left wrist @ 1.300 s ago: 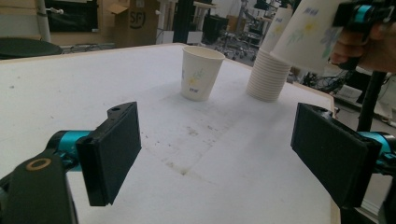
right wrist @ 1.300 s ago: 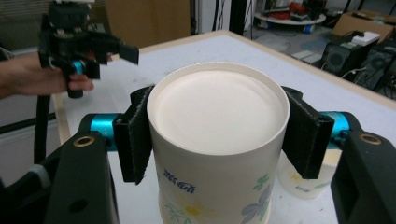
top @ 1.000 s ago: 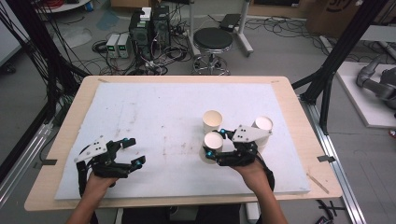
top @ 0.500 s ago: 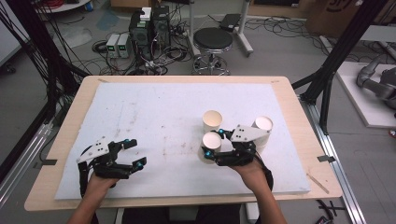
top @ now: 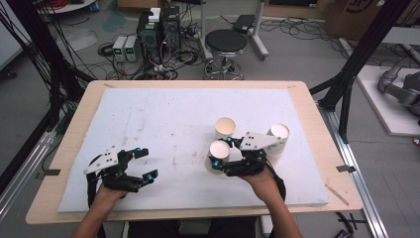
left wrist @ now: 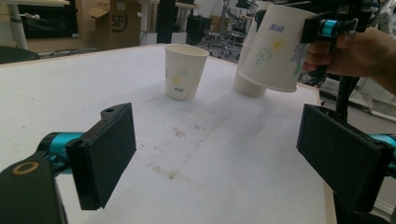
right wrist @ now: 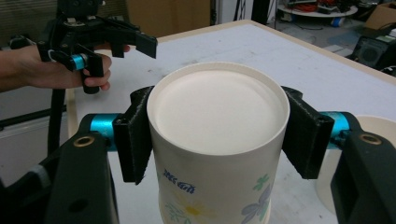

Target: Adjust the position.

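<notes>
Since the earlier frame, the left gripper (top: 147,163) has just been opening its jaws a little wider, with nothing between them; the held cup has barely shifted. The right gripper (right wrist: 215,135) is clamped on a flower-printed paper cup (right wrist: 219,140), its two black pads pressing the cup's wall just under the rim. In the left gripper view this cup (left wrist: 276,46) hangs tilted, clear of the white foam board (top: 163,124). A stack of nested paper cups (top: 277,140) stands just beyond the right hand (top: 262,181) on the far right of the board. One single cup (top: 225,130) stands upright on the board, near the held cup and apart from the stack. The left gripper hovers low over the board's near left corner, well apart from all the cups.

As a judgement: one cup seems already set out, a second is lifted off the stack and awaits placing, and more remain stacked.
</notes>
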Demonstrator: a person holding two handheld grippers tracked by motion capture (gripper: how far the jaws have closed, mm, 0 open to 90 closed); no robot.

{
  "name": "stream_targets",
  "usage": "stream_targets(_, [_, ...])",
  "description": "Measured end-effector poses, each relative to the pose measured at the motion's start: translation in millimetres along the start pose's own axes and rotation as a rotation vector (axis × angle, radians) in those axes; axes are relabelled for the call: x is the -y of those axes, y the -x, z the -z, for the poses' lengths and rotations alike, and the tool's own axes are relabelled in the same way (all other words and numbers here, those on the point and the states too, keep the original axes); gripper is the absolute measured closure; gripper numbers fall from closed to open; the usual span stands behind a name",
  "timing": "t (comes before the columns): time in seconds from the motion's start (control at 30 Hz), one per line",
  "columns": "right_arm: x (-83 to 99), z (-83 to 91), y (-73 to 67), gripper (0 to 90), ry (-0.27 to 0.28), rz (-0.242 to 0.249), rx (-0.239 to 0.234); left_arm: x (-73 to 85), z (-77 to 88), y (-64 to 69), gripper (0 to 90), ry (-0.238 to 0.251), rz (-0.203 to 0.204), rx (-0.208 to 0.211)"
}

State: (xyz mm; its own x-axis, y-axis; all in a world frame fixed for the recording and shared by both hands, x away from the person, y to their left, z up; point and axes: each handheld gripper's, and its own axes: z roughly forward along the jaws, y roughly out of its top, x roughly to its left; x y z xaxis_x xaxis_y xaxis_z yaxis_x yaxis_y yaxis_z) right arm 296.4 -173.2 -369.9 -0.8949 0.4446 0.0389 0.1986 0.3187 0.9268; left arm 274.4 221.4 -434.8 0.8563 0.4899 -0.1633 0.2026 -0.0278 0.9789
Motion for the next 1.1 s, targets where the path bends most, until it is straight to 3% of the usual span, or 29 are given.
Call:
stream_targets(0.13, [-1.5, -5.9, -4.3, 34.7, -0.007, 0.014, -0.023, -5.0, -5.0, 7.4, 11.8, 0.010, -0.020, 0.006])
stream_targets(0.23, [-1.3, -9.4, -7.3, 34.7, -0.006, 0.014, -0.046, -8.3, -11.1, 13.4, 11.9, 0.013, -0.038, 0.032])
stream_targets(0.53, [-1.6, -17.2, -12.7, 34.7, -0.002, 0.019, -0.095, -8.6, -32.9, 25.9, 12.1, -0.042, -0.074, 0.104])
stream_targets(0.9, [0.0, -22.9, -16.6, 34.6, -0.004, 0.011, -0.127, -13.1, -66.0, 38.9, 12.1, -0.050, -0.120, 0.170])
stream_targets(1.1, [0.0, -22.2, -16.5, 34.6, -0.001, 0.012, -0.130, -9.3, -78.6, 41.6, 12.1, -0.064, -0.109, 0.199])
